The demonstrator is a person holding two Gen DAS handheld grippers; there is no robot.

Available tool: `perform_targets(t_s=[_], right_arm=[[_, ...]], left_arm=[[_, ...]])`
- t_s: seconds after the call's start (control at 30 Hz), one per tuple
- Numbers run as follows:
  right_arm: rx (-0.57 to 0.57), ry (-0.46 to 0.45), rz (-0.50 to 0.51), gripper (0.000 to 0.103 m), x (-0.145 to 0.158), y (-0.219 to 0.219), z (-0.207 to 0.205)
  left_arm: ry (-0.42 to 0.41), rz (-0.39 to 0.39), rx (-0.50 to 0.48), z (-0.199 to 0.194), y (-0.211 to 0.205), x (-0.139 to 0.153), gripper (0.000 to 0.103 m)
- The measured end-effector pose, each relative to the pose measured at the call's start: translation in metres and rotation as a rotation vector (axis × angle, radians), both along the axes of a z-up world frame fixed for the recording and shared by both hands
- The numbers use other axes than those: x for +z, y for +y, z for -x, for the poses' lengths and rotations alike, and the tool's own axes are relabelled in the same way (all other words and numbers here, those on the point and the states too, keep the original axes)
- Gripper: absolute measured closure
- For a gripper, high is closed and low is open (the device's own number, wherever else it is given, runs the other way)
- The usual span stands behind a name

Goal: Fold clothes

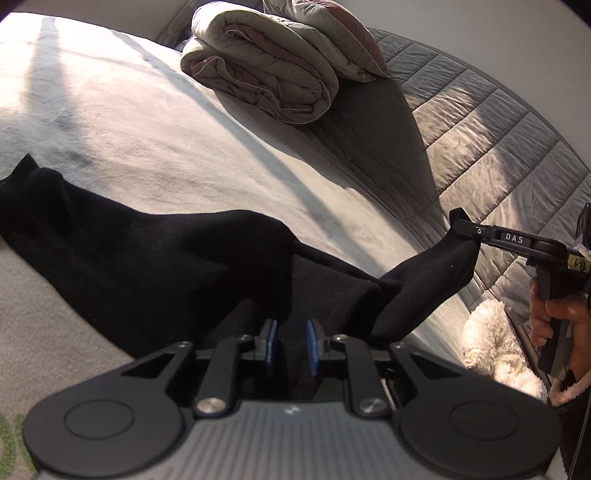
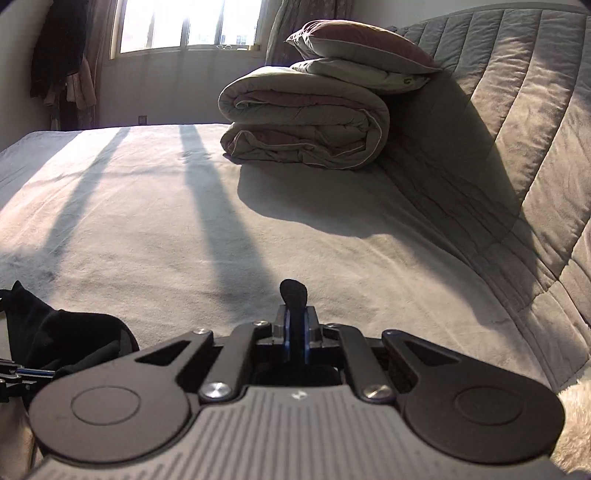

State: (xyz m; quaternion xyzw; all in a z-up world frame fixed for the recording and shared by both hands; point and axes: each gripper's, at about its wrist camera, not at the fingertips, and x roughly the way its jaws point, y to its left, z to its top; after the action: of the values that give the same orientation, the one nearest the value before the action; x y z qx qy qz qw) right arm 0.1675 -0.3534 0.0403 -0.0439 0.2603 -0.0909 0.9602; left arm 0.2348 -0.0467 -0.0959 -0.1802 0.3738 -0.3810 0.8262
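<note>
A black garment (image 1: pixel 147 258) lies spread over the cream bed sheet (image 1: pixel 166 129), one end reaching far left. My left gripper (image 1: pixel 291 332) sits low over its near edge. The blue pads (image 1: pixel 274 341) stand close together with dark cloth filling the gap, so it looks shut on a thick fold. At the right my right gripper (image 1: pixel 463 221), held by a hand (image 1: pixel 554 317), has a corner of the garment lifted off the bed. In the right wrist view that gripper (image 2: pixel 295 325) is shut, with a black tip of cloth (image 2: pixel 293 291) poking out past the pads.
A folded quilt (image 2: pixel 303 125) with a pillow (image 2: pixel 362 44) on top rests against the grey quilted headboard (image 2: pixel 517 147) at the far right. A window (image 2: pixel 184 22) and hanging clothes (image 2: pixel 59 51) stand beyond the bed. A fluffy white item (image 1: pixel 491 343) lies beside the bed edge.
</note>
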Motion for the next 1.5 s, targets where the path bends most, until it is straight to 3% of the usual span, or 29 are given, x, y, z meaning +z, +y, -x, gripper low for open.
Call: perform_targets(t_s=[0.1, 0.4, 0.63, 0.73, 0.83, 0.87, 0.97, 1.07, 1.17, 1.3, 1.37, 1.43, 1.47, 1.5], right_arm=[[-0.044, -0.085, 0.014, 0.096, 0.0, -0.024, 0.01], [-0.186, 0.022, 0.06, 0.096, -0.054, -0.076, -0.002], [-0.214, -0.014, 0.071, 0.096, -0.079, -0.071, -0.022], [-0.228, -0.008, 0.077, 0.096, -0.092, -0.067, -0.028], [-0.233, 0.006, 0.046, 0.095, -0.105, -0.071, -0.026], [-0.231, 0.007, 0.022, 0.095, -0.107, -0.075, -0.024], [-0.199, -0.001, -0.104, 0.094, -0.107, -0.093, -0.021], [-0.162, -0.016, -0.211, 0.094, -0.101, -0.108, -0.016], [-0.138, -0.036, -0.238, 0.093, -0.099, -0.112, -0.012], [-0.093, -0.01, -0.318, 0.086, -0.1, -0.118, -0.012], [-0.097, -0.005, -0.321, 0.084, -0.099, -0.12, -0.011], [-0.107, -0.004, -0.317, 0.067, -0.097, -0.122, -0.011], [-0.106, -0.012, -0.324, 0.05, -0.097, -0.124, -0.01], [-0.101, -0.024, -0.334, 0.047, -0.098, -0.127, -0.009]], left_arm=[[-0.001, -0.002, -0.016, 0.001, -0.001, 0.0, 0.086], [-0.004, -0.006, -0.062, 0.003, -0.001, 0.0, 0.086], [-0.064, -0.049, 0.166, -0.001, 0.036, 0.024, 0.076], [-0.038, -0.118, 0.277, -0.015, 0.049, 0.026, 0.074], [-0.04, -0.196, 0.325, -0.024, 0.047, 0.028, 0.074], [-0.058, -0.223, 0.308, -0.027, 0.04, 0.031, 0.07], [-0.107, -0.3, 0.27, -0.034, 0.019, 0.037, 0.037], [-0.123, -0.333, 0.289, -0.042, 0.01, 0.036, 0.035], [-0.143, -0.33, 0.278, -0.044, 0.009, 0.033, 0.034], [-0.139, -0.343, 0.219, -0.047, -0.009, 0.036, 0.025], [-0.176, -0.399, 0.168, -0.049, -0.028, 0.038, 0.024], [-0.216, -0.481, 0.078, -0.052, -0.053, 0.037, 0.023], [-0.233, -0.524, 0.036, -0.054, -0.064, 0.035, 0.023], [-0.245, -0.57, 0.003, -0.056, -0.074, 0.033, 0.024]])
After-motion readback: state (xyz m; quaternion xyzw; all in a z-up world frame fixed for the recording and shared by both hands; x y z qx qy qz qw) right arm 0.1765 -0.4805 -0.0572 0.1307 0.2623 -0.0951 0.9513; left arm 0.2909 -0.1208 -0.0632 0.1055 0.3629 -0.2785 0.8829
